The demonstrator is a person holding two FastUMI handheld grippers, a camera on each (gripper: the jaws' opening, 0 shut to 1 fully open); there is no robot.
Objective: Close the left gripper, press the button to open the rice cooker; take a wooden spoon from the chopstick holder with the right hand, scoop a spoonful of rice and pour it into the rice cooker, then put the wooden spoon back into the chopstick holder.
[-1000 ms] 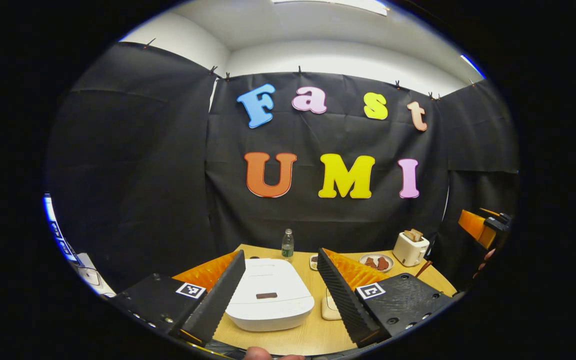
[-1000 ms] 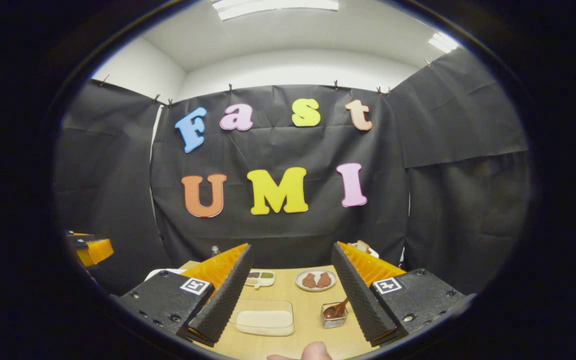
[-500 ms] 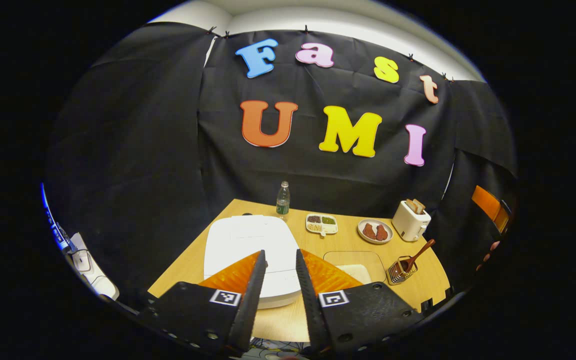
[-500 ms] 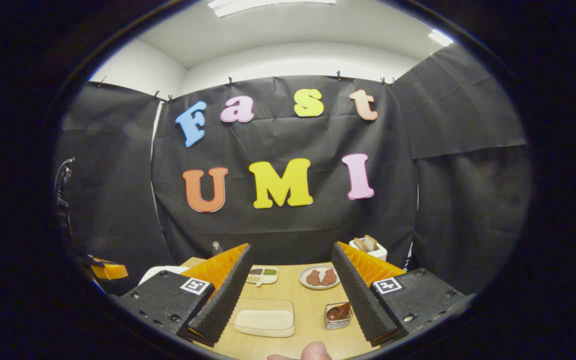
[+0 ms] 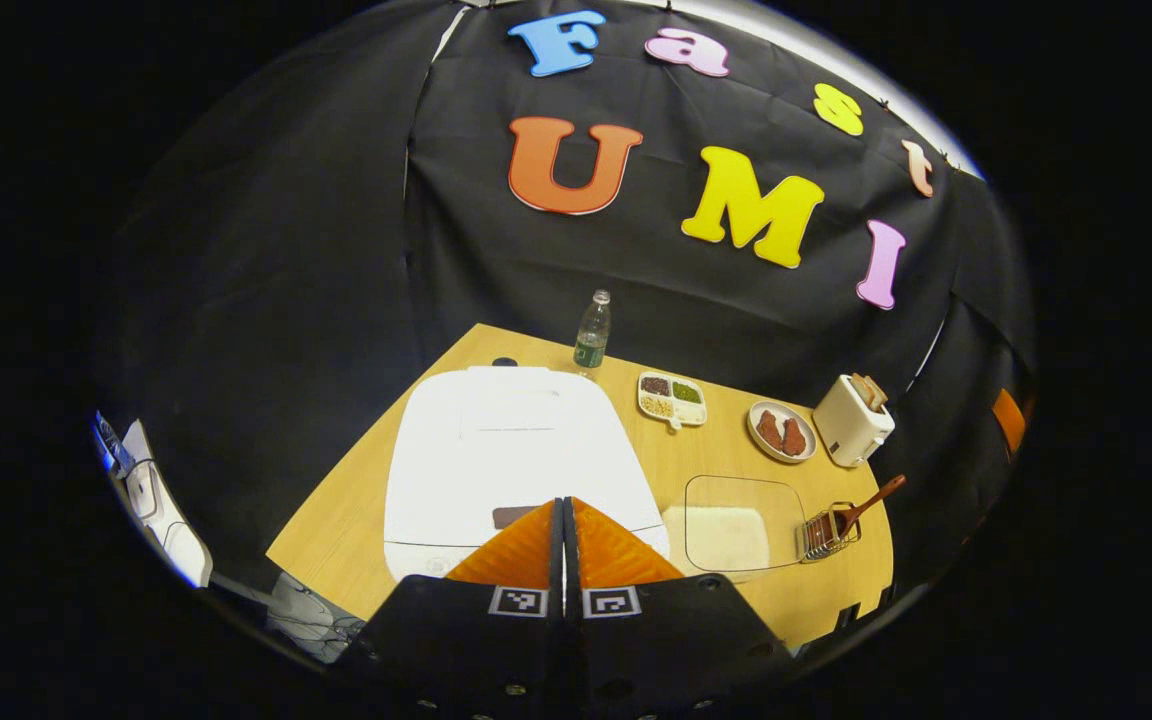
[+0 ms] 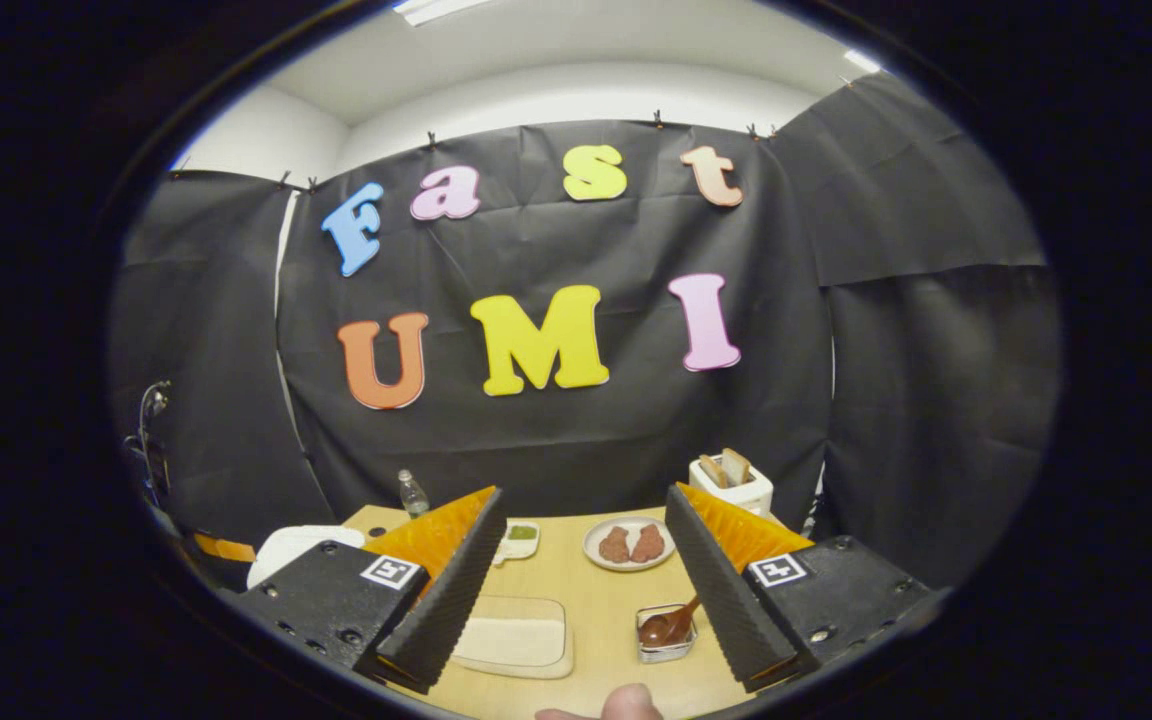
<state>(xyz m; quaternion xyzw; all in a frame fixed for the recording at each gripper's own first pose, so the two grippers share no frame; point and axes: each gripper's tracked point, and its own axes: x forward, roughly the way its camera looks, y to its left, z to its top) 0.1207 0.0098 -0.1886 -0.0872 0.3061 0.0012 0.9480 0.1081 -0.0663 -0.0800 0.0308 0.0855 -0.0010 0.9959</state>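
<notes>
Left hand-held gripper [image 5: 564, 515] clenched above the rice cooker [image 5: 506, 450]; right hand-held gripper [image 6: 586, 540] released.

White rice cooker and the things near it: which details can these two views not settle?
- White rice cooker: in the left gripper view the shut left gripper covers its dark front button, so contact cannot be told.
- Brown wooden spoon: in the right gripper view a finger of the open right gripper hides its handle.
- Divided white dish: contents too small to name.
</notes>
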